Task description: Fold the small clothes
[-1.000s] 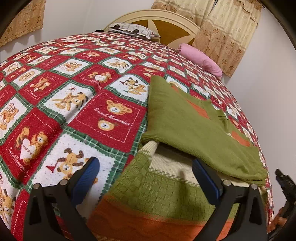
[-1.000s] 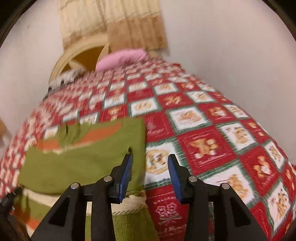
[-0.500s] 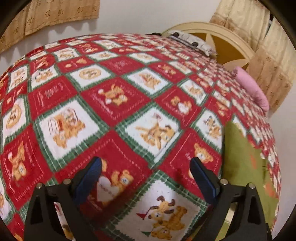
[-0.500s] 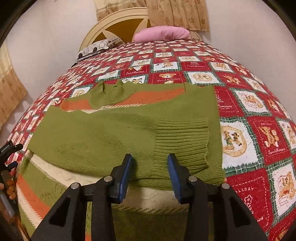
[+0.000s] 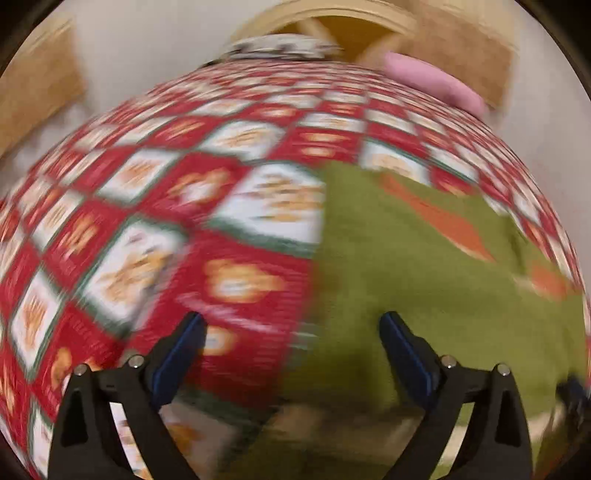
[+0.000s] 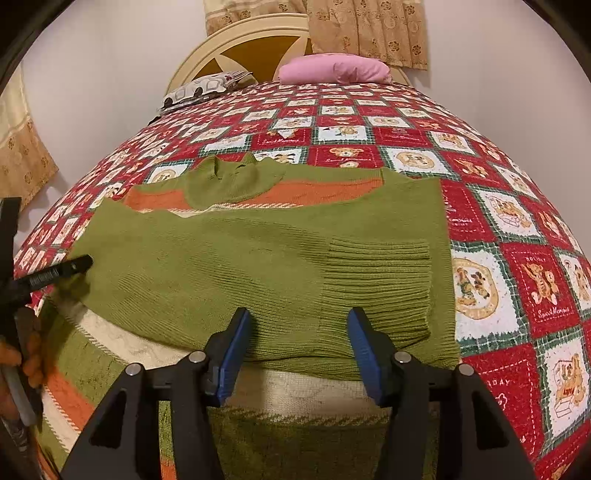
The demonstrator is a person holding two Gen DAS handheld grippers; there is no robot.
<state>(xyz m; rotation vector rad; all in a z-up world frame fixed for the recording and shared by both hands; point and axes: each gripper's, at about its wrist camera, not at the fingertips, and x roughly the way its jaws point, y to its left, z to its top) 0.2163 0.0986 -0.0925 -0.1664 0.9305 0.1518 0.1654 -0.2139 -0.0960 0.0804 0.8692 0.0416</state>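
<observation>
Knitted sweater (image 6: 229, 266), olive green, with orange and cream bands, lies flat across the near half of the bed. Its sleeves are folded inward over the chest, and one ribbed cuff (image 6: 376, 280) rests on the right-hand part of the body panel. The collar (image 6: 232, 181) points toward the headboard; the striped hem (image 6: 258, 398) lies nearest the cameras. The knit is fine-ribbed and soft, likely to drape and slip when lifted.

Step in hand, as judged: sleeve fold laid down; lengthwise fold of the body not yet begun.

Right gripper (image 6: 297, 332), black frame with blue pads, hovers low over the folded sleeve edge. Its jaws are opening, with cloth beneath them but nothing pinched.

Left gripper (image 5: 291, 332), same make, stands wide apart and empty, straddling the sweater's left edge and the bedspread. That view is heavily blurred. Its black tip also shows at the left margin of the right wrist view.

Next move, as judged: each gripper takes a hem corner through all layers, then both carry the hem up toward the collar. Even height on both sides is needed to keep the sleeves from sliding out.

Bedspread (image 6: 517, 266): quilted cotton in red, white and green squares printed with teddy bears.

Pink pillow (image 6: 332, 68), patterned grey pillow (image 6: 207, 88), cream arched headboard (image 6: 236, 37) and beige floral curtains (image 6: 369, 29) stand at the far end.
</observation>
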